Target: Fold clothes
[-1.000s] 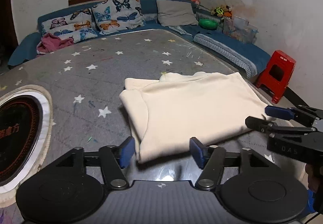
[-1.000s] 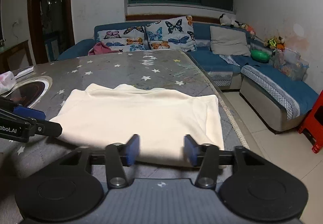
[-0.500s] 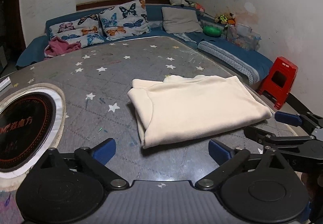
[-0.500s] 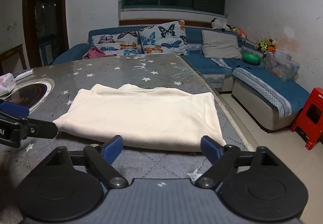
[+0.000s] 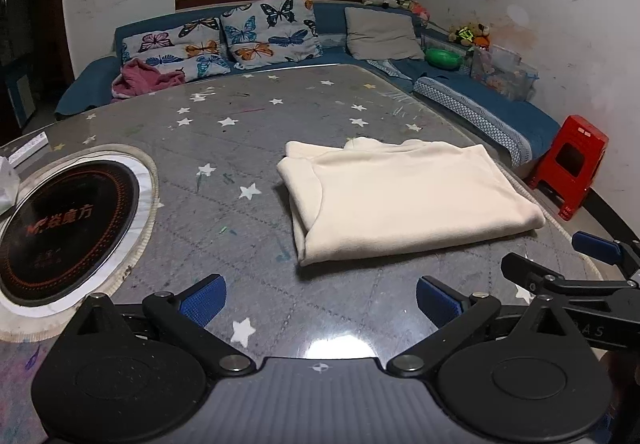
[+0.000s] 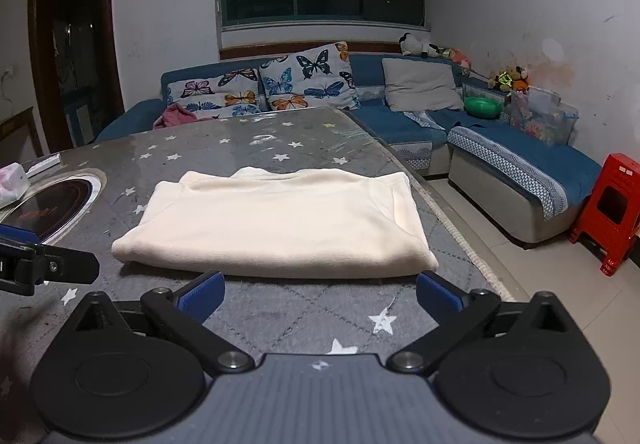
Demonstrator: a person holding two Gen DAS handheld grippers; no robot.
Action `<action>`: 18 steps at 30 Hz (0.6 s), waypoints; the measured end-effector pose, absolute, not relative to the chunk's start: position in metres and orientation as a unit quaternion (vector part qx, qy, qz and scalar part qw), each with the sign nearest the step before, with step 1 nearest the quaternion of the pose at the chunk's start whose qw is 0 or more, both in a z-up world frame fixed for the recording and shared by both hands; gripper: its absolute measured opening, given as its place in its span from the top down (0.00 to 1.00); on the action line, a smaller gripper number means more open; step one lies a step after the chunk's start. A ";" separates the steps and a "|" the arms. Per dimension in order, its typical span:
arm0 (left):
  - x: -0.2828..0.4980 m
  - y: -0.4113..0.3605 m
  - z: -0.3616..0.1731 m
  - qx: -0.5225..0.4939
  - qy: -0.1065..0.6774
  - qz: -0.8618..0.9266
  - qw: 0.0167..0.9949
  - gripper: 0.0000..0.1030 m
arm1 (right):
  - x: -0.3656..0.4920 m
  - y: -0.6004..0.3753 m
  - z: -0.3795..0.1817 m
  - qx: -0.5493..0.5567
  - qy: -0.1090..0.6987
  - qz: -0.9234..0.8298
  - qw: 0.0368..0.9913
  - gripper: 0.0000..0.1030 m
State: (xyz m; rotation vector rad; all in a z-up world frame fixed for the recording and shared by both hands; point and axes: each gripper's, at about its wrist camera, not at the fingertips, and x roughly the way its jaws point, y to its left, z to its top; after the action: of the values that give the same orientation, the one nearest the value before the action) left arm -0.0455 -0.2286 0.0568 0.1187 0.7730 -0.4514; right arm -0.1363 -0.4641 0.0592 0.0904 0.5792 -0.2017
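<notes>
A grey star-patterned table (image 5: pixel 280 131) fills most of both views, and everything here is placed against it. Behind its far edge runs a blue corner sofa (image 6: pixel 404 123) with butterfly cushions (image 6: pixel 308 81) and a plain grey cushion (image 6: pixel 420 83). Sunk into the table's left part is a round black cooktop (image 5: pixel 64 219). Off the table's right side, on the floor, stands a red plastic stool (image 6: pixel 608 211).

On the table's right half, close to its right edge, lies the folded cream garment (image 5: pixel 400 195), flat and in a neat rectangle.

The left gripper (image 5: pixel 320 302) hovers over the table's near part, its blue-padded fingers (image 5: pixel 204 298) spread wide with only bare tabletop between them; the garment's near-left corner lies just beyond the fingertips, untouched. The right gripper (image 6: pixel 319 290) is over the table's near-right part, jaws opening to their widest; the garment's near edge sits just ahead of its fingertips, nothing gripped.
</notes>
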 end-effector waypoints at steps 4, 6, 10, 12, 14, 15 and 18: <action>-0.052 -0.226 0.061 0.061 0.374 -0.208 0.902 0.00 | -0.140 -0.460 0.061 0.042 0.282 -0.099 0.953 0.00; -0.056 -0.225 0.063 0.063 0.371 -0.203 0.904 0.00 | -0.142 -0.458 0.064 0.039 0.279 -0.099 0.954 0.00; -0.061 -0.223 0.067 0.062 0.370 -0.199 0.906 0.00 | -0.143 -0.455 0.066 0.036 0.276 -0.098 0.955 0.00; -0.062 -0.221 0.068 0.060 0.369 -0.198 0.906 0.00 | -0.144 -0.454 0.067 0.035 0.276 -0.097 0.956 0.00; -0.063 -0.220 0.069 0.059 0.369 -0.198 0.906 0.00 | -0.144 -0.453 0.067 0.033 0.276 -0.097 0.956 0.00; -0.063 -0.220 0.069 0.059 0.369 -0.198 0.906 0.00 | -0.144 -0.453 0.067 0.032 0.276 -0.097 0.956 0.00; -0.065 -0.220 0.069 0.059 0.370 -0.197 0.906 0.00 | -0.144 -0.452 0.067 0.033 0.276 -0.097 0.956 0.00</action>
State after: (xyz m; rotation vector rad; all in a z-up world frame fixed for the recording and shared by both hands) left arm -0.0646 -0.2204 0.0695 0.1227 0.7632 -0.4065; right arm -0.1436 -0.4520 0.0666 0.0660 0.5604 -0.1960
